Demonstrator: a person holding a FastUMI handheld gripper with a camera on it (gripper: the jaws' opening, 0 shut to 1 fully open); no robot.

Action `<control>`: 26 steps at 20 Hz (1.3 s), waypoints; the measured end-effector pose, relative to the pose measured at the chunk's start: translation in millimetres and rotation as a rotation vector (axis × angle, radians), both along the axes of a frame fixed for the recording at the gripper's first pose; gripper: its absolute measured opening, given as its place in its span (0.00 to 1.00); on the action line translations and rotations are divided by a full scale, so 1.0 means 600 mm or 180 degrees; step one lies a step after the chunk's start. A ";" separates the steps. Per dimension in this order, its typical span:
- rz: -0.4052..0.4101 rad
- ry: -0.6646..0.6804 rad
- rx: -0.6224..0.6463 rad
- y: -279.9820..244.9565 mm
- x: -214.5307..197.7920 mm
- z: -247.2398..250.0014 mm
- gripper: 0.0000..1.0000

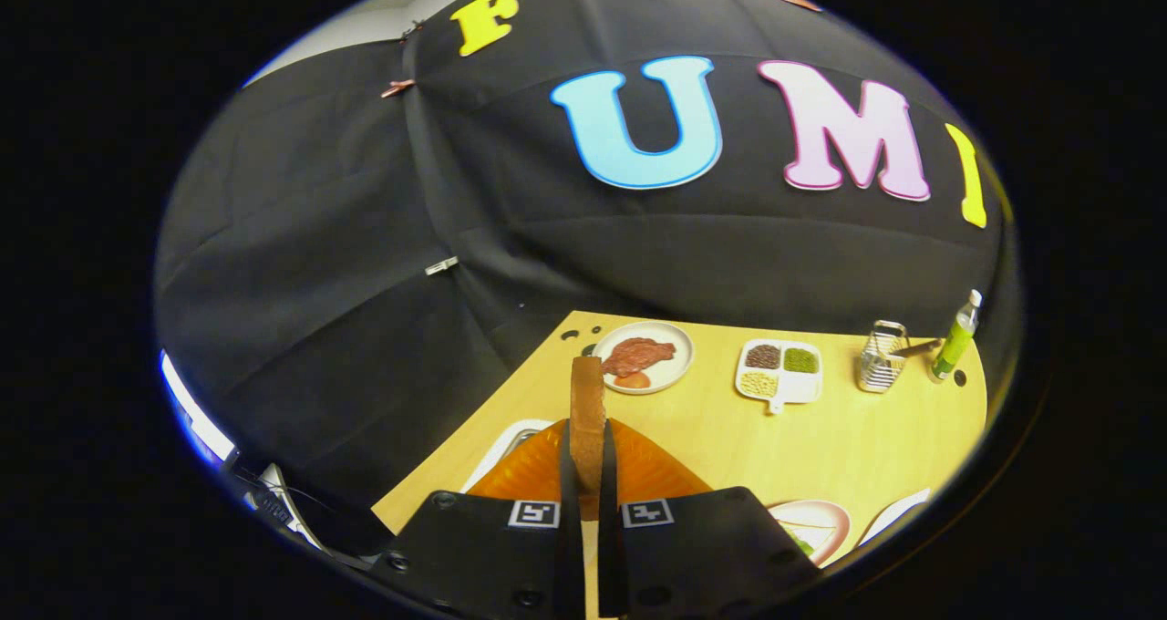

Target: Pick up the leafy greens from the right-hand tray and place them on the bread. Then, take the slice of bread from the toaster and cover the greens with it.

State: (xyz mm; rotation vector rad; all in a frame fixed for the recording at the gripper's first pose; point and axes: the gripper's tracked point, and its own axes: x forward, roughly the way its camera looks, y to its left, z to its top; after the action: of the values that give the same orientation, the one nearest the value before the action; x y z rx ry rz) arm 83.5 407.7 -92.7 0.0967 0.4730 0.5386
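Note:
A brown slice of bread (588, 392) stands upright and edge-on between my fingers, and my gripper (588, 460) is shut on its lower part. Directly under the fingers is the orange toaster (652, 470), with the slice lifted above its top. To the right of the fingers, a pink plate (825, 511) holds a pale slice of bread with a bit of leafy greens (804, 544) on it, mostly hidden by the gripper body. The rim of a white tray (898, 511) shows further right.
On the wooden table (866, 438) beyond the bread stand a white plate with meat (643, 356), a divided white dish of grains (779, 369), a wire basket (882, 356) and a green bottle (955, 337). A white tray (506, 447) edge peeks out left of the toaster.

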 end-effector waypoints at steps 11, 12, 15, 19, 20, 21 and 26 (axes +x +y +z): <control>-0.0619 0.0558 0.0180 -0.226 -0.006 -0.135 0.10; -0.0635 0.0606 0.0206 -0.234 -0.006 -0.144 0.10; -0.0666 0.0718 0.0269 -0.256 -0.023 -0.181 0.10; -0.0780 0.0862 0.0364 -0.294 -0.037 -0.243 0.10; -0.0807 0.0883 0.0363 -0.303 -0.039 -0.253 0.10; -0.0837 0.0908 0.0361 -0.313 -0.038 -0.264 0.10; -0.1035 0.1089 0.0337 -0.360 -0.039 -0.318 0.10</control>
State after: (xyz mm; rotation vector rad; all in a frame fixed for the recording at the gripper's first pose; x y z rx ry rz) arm 60.0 191.7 -283.7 0.3646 0.7461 0.2256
